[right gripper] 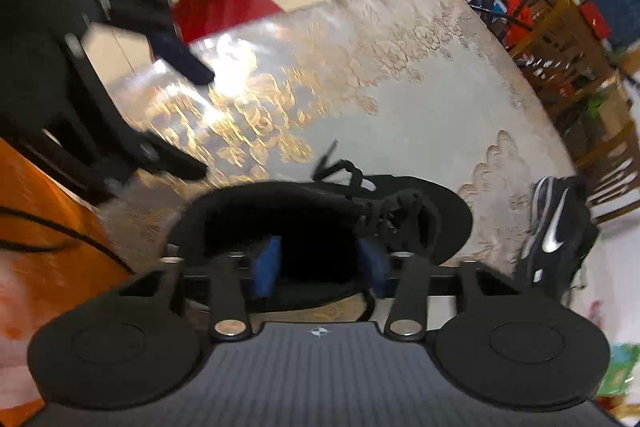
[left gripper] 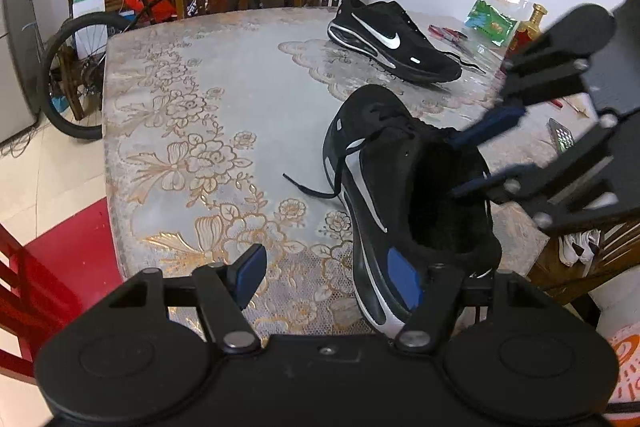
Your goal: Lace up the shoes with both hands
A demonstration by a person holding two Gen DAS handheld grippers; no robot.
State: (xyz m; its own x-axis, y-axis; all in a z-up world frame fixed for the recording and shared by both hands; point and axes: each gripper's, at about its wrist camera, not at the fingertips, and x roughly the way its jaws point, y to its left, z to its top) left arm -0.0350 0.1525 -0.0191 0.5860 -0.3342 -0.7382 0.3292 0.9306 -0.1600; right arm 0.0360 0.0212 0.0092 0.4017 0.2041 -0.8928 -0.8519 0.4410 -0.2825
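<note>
Floral tablecloth (left gripper: pixel 192 131); near shoe (left gripper: pixel 376 187) toe pointing away.

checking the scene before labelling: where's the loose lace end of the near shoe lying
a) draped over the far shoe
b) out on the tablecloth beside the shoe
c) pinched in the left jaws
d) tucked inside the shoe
b: the loose lace end trails off the side of the near shoe and lies flat on the floral tablecloth, clear of the left gripper and far shoe.

Bright daylight; tablecloth (right gripper: pixel 224 67) glare; right view blurred.
</note>
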